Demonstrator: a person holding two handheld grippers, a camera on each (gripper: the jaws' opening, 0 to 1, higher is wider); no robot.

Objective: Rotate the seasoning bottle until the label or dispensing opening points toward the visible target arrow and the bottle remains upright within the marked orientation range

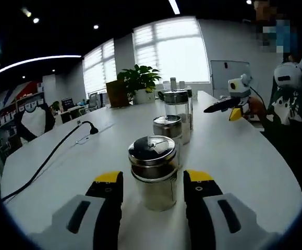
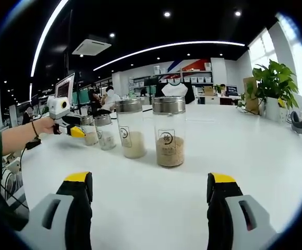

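A short seasoning bottle (image 1: 153,172) with a steel shaker lid stands upright on the white table (image 1: 244,161). My left gripper (image 1: 154,177) is open, its yellow-tipped jaws flanking the bottle with a narrow gap on each side. Behind it runs a row of glass jars: a short one (image 1: 168,127), then a taller one (image 1: 177,112). In the right gripper view the same row runs from a tall jar (image 2: 170,130) of brown grains down to the small bottle (image 2: 89,133), where a hand holds the left gripper (image 2: 83,131). My right gripper (image 2: 151,179) is wide open over bare table, well short of the jars.
A black cable (image 1: 51,156) crosses the table's left part. A potted plant (image 1: 139,80) stands at the far end, near the windows. The right gripper (image 1: 216,107) hovers at the right edge, held by a person. Office desks and shelves lie beyond.
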